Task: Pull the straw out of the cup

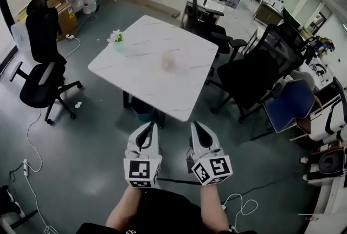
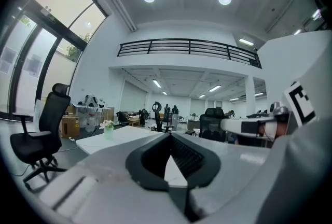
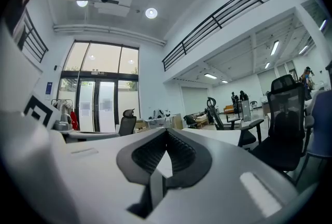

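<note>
A pale pinkish cup (image 1: 168, 60) stands near the middle of the white marble table (image 1: 146, 84); it is blurred and I cannot make out a straw in it. My left gripper (image 1: 152, 126) and right gripper (image 1: 194, 125) hang side by side over the grey floor, short of the table's near edge and pointing toward it. Both are shut with nothing between the jaws. In the left gripper view the left gripper (image 2: 168, 135) has its tips closed, with the table (image 2: 124, 136) ahead. The right gripper view shows the right gripper (image 3: 167, 133) shut too, the table (image 3: 223, 135) beyond it.
A small pot of white flowers (image 1: 117, 39) stands at the table's far left corner. A black office chair (image 1: 40, 73) is to the left, more black chairs (image 1: 260, 67) and a blue one (image 1: 290, 105) crowd the right side. Cables (image 1: 32, 143) lie on the floor.
</note>
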{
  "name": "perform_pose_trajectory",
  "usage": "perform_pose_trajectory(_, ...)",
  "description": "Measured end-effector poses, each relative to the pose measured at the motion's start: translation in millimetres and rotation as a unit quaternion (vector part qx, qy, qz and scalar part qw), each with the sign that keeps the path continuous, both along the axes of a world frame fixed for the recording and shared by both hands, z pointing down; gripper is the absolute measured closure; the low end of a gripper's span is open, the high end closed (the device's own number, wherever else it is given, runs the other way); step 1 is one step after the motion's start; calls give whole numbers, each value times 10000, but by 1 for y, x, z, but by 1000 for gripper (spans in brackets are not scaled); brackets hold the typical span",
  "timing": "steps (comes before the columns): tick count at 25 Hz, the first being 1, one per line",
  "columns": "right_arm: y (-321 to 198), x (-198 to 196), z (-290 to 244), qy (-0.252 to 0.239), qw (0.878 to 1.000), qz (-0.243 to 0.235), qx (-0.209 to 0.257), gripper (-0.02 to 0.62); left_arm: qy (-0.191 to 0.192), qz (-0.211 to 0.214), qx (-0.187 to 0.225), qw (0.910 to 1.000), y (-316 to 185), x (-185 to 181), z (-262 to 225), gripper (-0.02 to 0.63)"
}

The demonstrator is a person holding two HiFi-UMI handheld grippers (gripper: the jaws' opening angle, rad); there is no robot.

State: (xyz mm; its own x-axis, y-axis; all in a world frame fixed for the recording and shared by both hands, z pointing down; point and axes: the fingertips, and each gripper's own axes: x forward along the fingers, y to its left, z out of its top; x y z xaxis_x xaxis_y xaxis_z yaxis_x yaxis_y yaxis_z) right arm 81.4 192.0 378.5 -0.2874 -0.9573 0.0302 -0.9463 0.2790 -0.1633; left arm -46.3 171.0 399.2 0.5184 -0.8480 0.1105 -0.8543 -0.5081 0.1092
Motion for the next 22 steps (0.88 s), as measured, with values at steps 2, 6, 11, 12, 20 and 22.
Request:
perform_pose_trajectory(2,-33,14,10,-1,9998,70,-164,593,7,88,-152,9998,-34,13,12,604)
perform_pose_trajectory(6,-118,15,29,-127,9982,15,-578,592,-410,256,-431,9979,-119,21,28,605)
perform_pose_trajectory(11,-243,0,15,-211,9987,-69,-465,592,-610,390,-452,9963,-238,19,18,605)
perform_pose_trajectory(12,-262,-3,13,-223,9987,-96,-453,592,-624,437,-449,9961,-255,20,16,605)
perform_pose_trajectory(20,-337,5,25,-94,9973,-14,-729,592,-590,665,-675,9938,-329,32,25,604)
perform_pose_trajectory(22,-347,13,30,-78,9968,72,-795,592,-589,721,-709,9931,-338,37,29,604)
